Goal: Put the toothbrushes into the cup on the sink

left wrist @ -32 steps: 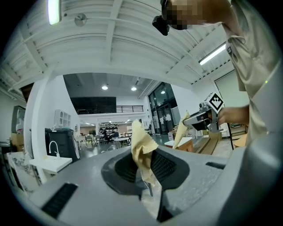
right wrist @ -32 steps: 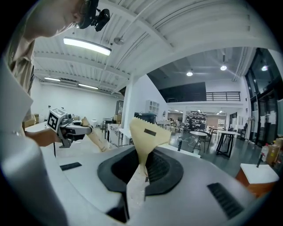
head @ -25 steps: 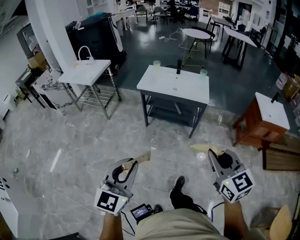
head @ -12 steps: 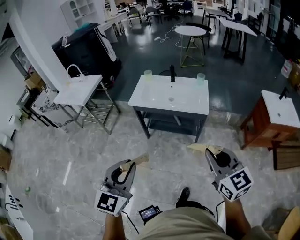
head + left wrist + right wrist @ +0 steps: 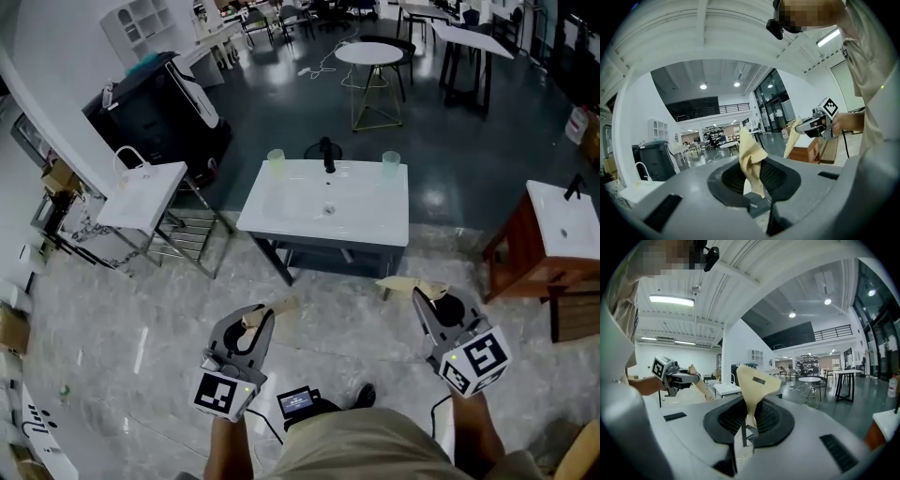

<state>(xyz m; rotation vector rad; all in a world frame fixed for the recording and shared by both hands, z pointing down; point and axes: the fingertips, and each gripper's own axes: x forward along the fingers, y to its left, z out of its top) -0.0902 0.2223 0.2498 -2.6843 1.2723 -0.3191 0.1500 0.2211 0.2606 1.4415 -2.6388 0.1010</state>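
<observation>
A white sink (image 5: pixel 281 214) on a dark stand stands ahead in the head view, with a black tap (image 5: pixel 327 155) at its back. One pale cup (image 5: pixel 276 162) sits at its back left corner and another cup (image 5: pixel 391 164) at its back right. No toothbrush shows in any view. My left gripper (image 5: pixel 286 305) (image 5: pixel 750 157) is held low over the floor, its tan fingers pressed together with nothing seen between them. My right gripper (image 5: pixel 398 283) (image 5: pixel 754 383) is level with it, tan fingers also together and empty. Both are well short of the sink.
A second white sink (image 5: pixel 141 192) on a wire rack stands at the left, beside a black case (image 5: pixel 155 103). A wooden stand with a white top (image 5: pixel 558 220) is at the right. Round table (image 5: pixel 375 53) and chairs lie beyond. Marble floor runs up to the sink.
The view has moved forward: the sink is nearer and lower in the head view. Both grippers keep the same pose and stay shut.
</observation>
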